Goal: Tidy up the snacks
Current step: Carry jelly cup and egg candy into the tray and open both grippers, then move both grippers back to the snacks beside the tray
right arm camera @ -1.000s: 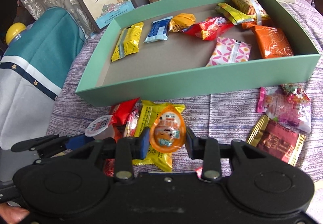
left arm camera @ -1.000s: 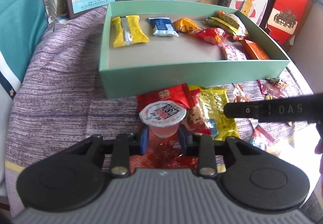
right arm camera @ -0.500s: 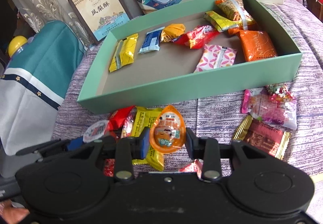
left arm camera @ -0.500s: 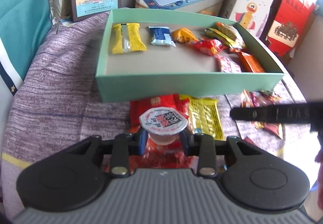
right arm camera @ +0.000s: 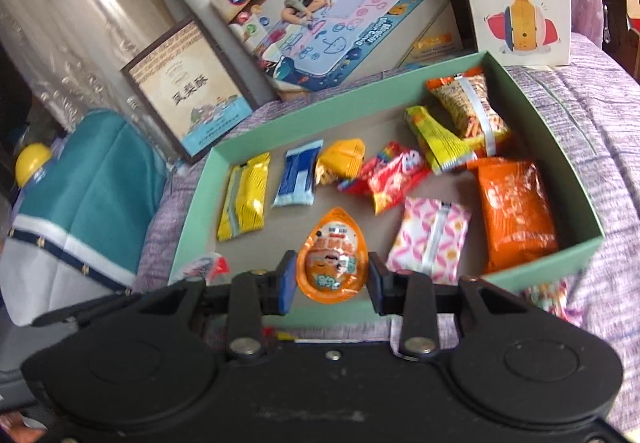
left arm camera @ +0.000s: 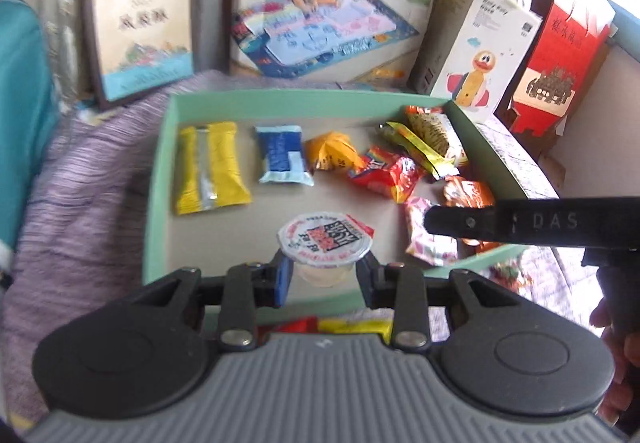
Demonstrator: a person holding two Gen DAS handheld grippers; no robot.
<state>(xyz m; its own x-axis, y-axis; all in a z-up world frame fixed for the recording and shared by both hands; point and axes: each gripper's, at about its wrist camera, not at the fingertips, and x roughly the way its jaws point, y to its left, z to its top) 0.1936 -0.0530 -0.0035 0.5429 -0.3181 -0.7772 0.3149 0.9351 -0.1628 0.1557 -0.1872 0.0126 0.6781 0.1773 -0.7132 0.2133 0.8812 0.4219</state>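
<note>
My left gripper point(left arm camera: 324, 277) is shut on a small jelly cup point(left arm camera: 323, 243) with a white and red foil lid, held above the near part of the green box point(left arm camera: 158, 179). My right gripper point(right arm camera: 332, 285) is shut on an orange egg-shaped snack pack point(right arm camera: 333, 255), also hanging over the box's near edge point(right arm camera: 540, 271). Inside the box lie several wrapped snacks: a yellow bar point(left arm camera: 210, 167), a blue pack point(left arm camera: 282, 155), a red pack point(right arm camera: 394, 173), a pink patterned pack point(right arm camera: 430, 239) and an orange pack point(right arm camera: 514, 211). The right gripper's black finger point(left arm camera: 520, 221) crosses the left wrist view.
The box sits on a purple woven cloth point(left arm camera: 80, 211). Behind it stand a framed pastry box point(left arm camera: 140, 23), a play-mat box point(left arm camera: 324, 19), a duck toy box point(left arm camera: 480, 55) and a red carton point(left arm camera: 560, 59). A teal cushion point(right arm camera: 92, 179) lies left. Loose snacks point(left arm camera: 352, 325) stay on the cloth before the box.
Both grippers have risen and moved forward with their snacks, from above the loose pile on the cloth to over the near part of the green box.
</note>
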